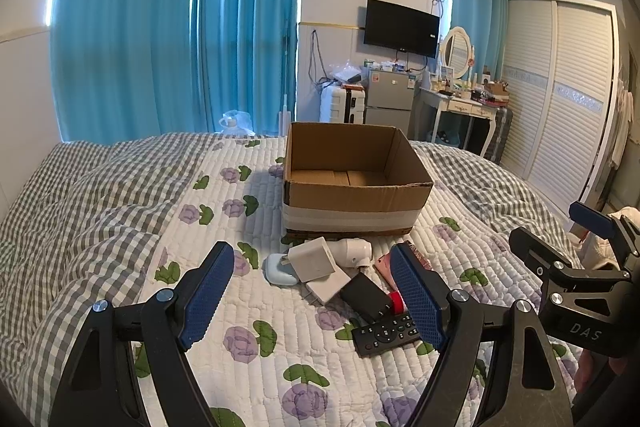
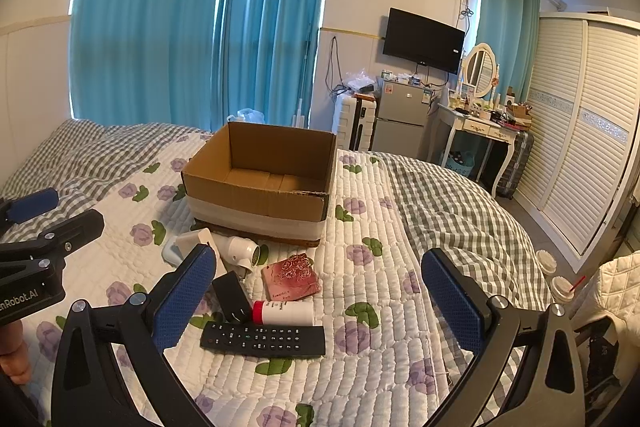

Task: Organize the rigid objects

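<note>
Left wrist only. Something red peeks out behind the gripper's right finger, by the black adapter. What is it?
Observer: The red cap of a white bottle, lying on its side between the remote and a pink box.
Operator: That pink box, what kind?
Observer: Flat, square, rose pattern on top; it sits clear of the cardboard box.
Operator: Is the right gripper holding anything?
Observer: No. It is open, with nothing between its fingers.
</note>
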Tool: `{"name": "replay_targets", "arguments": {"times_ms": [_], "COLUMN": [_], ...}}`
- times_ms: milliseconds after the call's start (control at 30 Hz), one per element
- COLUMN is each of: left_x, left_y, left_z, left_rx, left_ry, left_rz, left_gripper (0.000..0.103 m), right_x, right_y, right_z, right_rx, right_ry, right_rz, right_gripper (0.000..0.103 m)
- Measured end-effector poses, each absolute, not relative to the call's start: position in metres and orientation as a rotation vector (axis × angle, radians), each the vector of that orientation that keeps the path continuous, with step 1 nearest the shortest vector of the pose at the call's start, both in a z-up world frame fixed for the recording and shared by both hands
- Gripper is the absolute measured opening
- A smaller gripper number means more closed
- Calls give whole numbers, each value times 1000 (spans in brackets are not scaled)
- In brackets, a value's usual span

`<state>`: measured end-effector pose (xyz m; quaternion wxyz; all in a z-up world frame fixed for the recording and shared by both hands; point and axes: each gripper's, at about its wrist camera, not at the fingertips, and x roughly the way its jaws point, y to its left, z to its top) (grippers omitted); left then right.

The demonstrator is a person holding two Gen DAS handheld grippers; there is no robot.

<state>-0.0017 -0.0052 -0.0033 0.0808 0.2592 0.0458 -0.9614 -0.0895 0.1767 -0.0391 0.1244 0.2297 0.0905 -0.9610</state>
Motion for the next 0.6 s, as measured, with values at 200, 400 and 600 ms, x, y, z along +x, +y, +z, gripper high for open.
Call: {"name": "replay_targets", "arguments": {"times_ms": [200,400,600], "left_x": [-2,-2,-1], "left_y": [-5,-5,-5], "left_z": [-3,-3,-3], "left_rx": [778,782,779], "left_ry": [138,135,136], "left_rz": [-2868,-2867,-2868], "left_gripper": [83,83,83], "right_x": [-90,-91,-91], "right_y": [176,175,175], "right_z": [-40,-40,-40], "right_rx": [673,679,680], "right_ry": [265,269,269], "right_rz": [-2800,-2797,-2797], "right_gripper": [103,103,103]}}
